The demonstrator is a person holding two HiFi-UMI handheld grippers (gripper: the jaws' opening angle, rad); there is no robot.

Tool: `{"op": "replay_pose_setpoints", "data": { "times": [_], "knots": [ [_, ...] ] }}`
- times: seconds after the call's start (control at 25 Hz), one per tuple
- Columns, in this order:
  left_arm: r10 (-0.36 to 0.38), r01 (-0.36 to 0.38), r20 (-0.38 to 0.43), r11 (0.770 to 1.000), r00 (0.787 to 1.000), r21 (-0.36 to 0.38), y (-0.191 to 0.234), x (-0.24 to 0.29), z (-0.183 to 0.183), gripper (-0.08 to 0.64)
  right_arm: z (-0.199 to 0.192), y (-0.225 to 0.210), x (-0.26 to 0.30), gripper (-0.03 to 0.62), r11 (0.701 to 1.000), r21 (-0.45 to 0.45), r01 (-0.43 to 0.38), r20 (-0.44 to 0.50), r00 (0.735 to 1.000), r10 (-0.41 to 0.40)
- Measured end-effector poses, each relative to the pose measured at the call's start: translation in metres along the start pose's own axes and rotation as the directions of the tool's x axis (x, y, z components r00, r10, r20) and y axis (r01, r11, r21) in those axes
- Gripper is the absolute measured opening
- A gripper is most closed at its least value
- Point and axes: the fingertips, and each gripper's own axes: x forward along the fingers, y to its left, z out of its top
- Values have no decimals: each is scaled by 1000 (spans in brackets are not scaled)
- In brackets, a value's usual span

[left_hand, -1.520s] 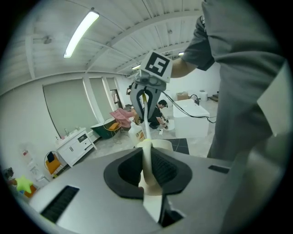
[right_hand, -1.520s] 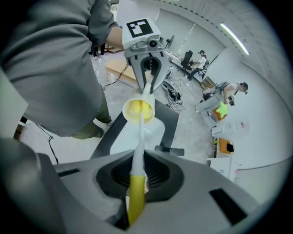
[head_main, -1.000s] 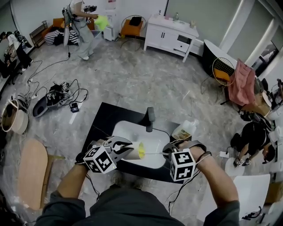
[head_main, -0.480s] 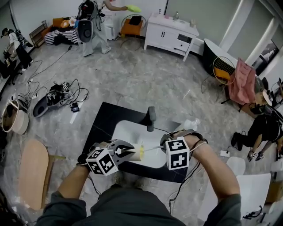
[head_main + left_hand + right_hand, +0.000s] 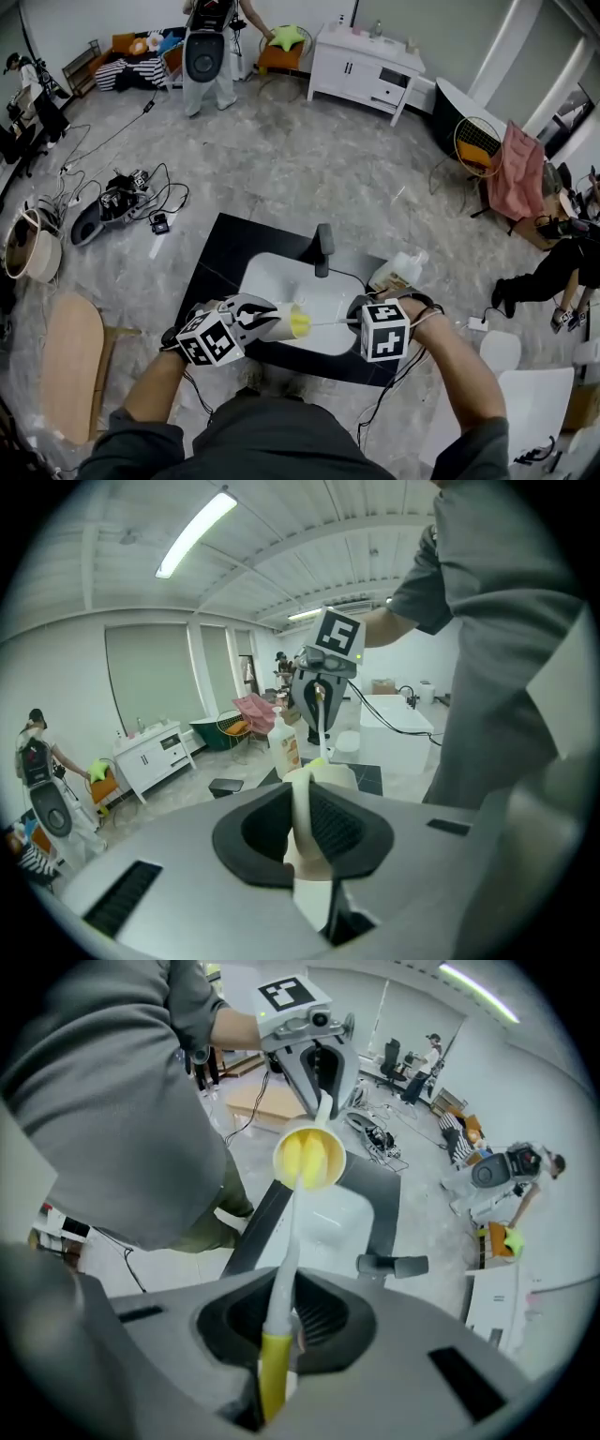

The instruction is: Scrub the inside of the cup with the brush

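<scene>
Holding the cup (image 5: 292, 322) in near-closed jaws: left gripper (image 5: 265, 319), cup lying near level over the sink (image 5: 272, 277), mouth facing right. Brush (image 5: 330, 324): shaft in line with that axis, head at the mouth, handle clamped in the right gripper (image 5: 359, 324).

Black table (image 5: 220, 258), white basin (image 5: 272, 281), soap bottle (image 5: 396, 274)

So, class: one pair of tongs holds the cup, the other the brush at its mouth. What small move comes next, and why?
Probably push the long white brush with the yellow grip a little deeper into the pale cup with the yellow inside and twist it. The right tongs are shut on the brush, the left tongs on the cup, and the tip just reaches the cup's mouth.
</scene>
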Motion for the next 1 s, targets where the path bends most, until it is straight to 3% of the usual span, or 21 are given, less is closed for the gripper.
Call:
{"op": "replay_pose_setpoints", "data": {
  "times": [0.28, 0.52, 0.76, 1.0],
  "knots": [
    [66, -63, 65, 997, 996, -49, 25, -10, 9, 40, -24, -1, -23, 28, 985, 173, 29, 91, 995, -45],
    [96, -87, 113, 993, 989, -77, 35, -10, 20, 41, -43, 7, -41, 26, 953, 299, 55, 152, 983, -104],
    [147, -112, 196, 977, 969, -180, 48, -11, 23, 41, -59, 17, -64, 26, 879, 474, 58, 274, 939, -210],
    [194, -123, 255, 956, 947, -267, 56, -12, 24, 41, -75, 25, -80, 26, 803, 591, 79, 327, 886, -328]
  ]
}}
